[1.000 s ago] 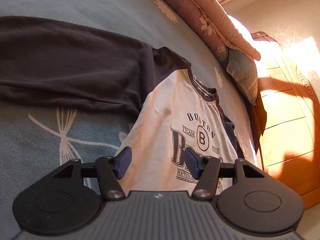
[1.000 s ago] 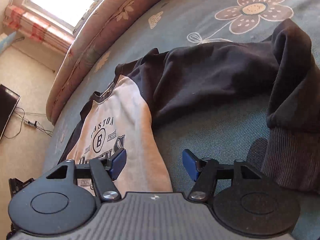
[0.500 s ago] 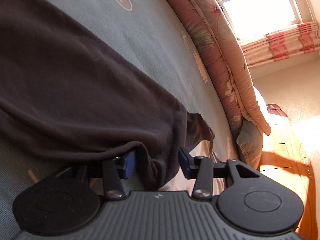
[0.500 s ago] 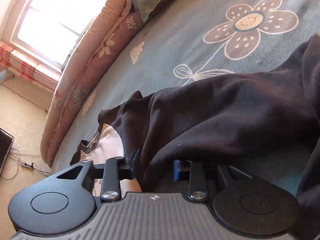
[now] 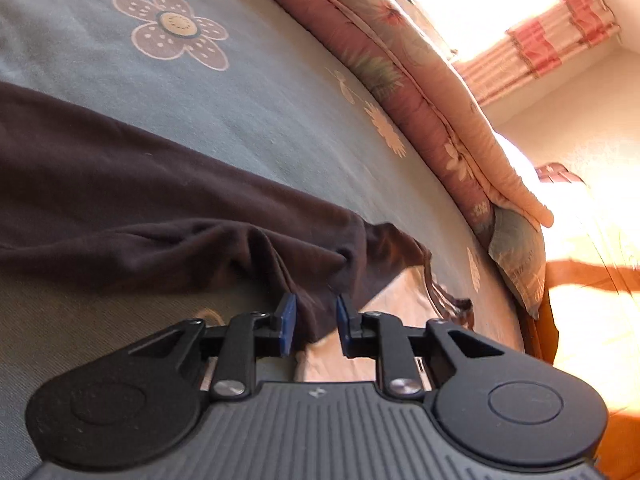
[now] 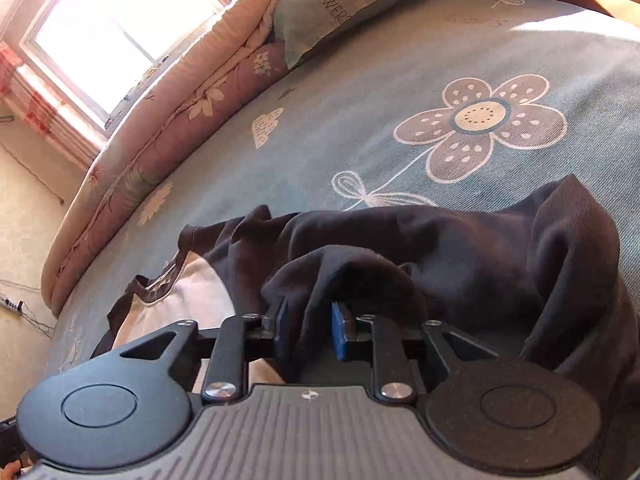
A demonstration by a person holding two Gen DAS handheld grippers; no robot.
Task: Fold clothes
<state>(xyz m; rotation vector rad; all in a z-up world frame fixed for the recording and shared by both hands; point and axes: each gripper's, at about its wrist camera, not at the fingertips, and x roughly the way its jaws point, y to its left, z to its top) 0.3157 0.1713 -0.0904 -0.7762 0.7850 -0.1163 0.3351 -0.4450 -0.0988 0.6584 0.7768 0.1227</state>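
A raglan shirt with a white body (image 5: pixel 400 296) and dark sleeves lies on the blue flowered bedsheet (image 5: pixel 248 108). In the left wrist view my left gripper (image 5: pixel 314 326) is shut on a fold of the dark sleeve (image 5: pixel 160 216), which stretches off to the left. In the right wrist view my right gripper (image 6: pixel 306 330) is shut on the same dark sleeve (image 6: pixel 460 252), bunched in front of it. The white shirt body (image 6: pixel 192 292) shows at the left there. The print on the chest is hidden.
A pink flowered quilt (image 5: pixel 420 92) is rolled along the far side of the bed, with a blue pillow (image 6: pixel 336 4) by it. A wooden bed end (image 5: pixel 592 280) stands at the right. A window (image 6: pixel 116 32) is behind. A power strip (image 6: pixel 12 303) lies on the floor.
Both grippers dropped low onto the shirt and closed from wide open onto the dark sleeve. The sleeve cloth is now gathered and wrinkled between the pads.
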